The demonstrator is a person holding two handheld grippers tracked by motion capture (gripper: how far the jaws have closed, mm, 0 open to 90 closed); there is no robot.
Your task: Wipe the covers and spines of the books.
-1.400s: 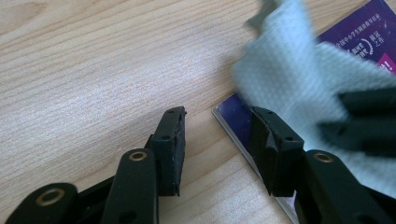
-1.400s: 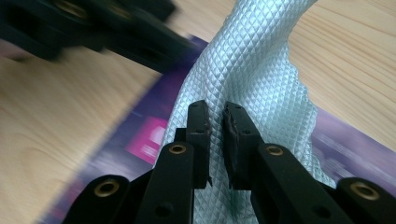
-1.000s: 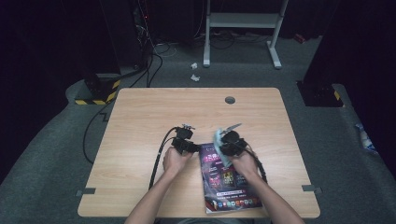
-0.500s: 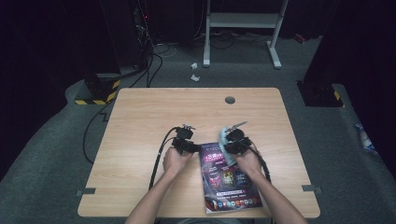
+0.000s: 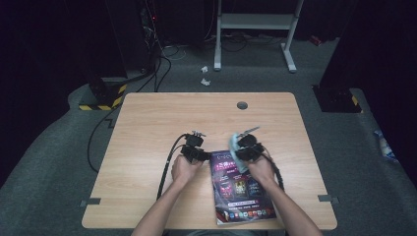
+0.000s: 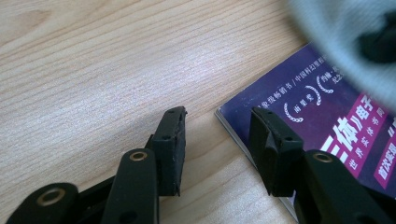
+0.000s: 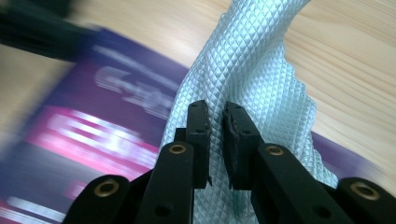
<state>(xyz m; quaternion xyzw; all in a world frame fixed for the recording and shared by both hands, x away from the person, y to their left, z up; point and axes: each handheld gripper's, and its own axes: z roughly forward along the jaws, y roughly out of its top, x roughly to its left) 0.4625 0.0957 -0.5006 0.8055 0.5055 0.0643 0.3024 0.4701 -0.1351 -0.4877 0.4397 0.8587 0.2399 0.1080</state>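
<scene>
A purple magazine lies flat on the wooden table, near its front edge. My left gripper is open at the magazine's top left corner. In the left gripper view, one of the left gripper's jaws is over bare wood and the other over the magazine's cover. My right gripper is above the magazine's top edge, shut on a pale blue cloth. In the right gripper view, the quilted cloth is pinched between the right gripper's jaws and drapes onto the magazine.
A round cable hole sits near the table's far edge. Black cables trail from the left gripper toward the front edge. A white stand and cables are on the floor beyond the table.
</scene>
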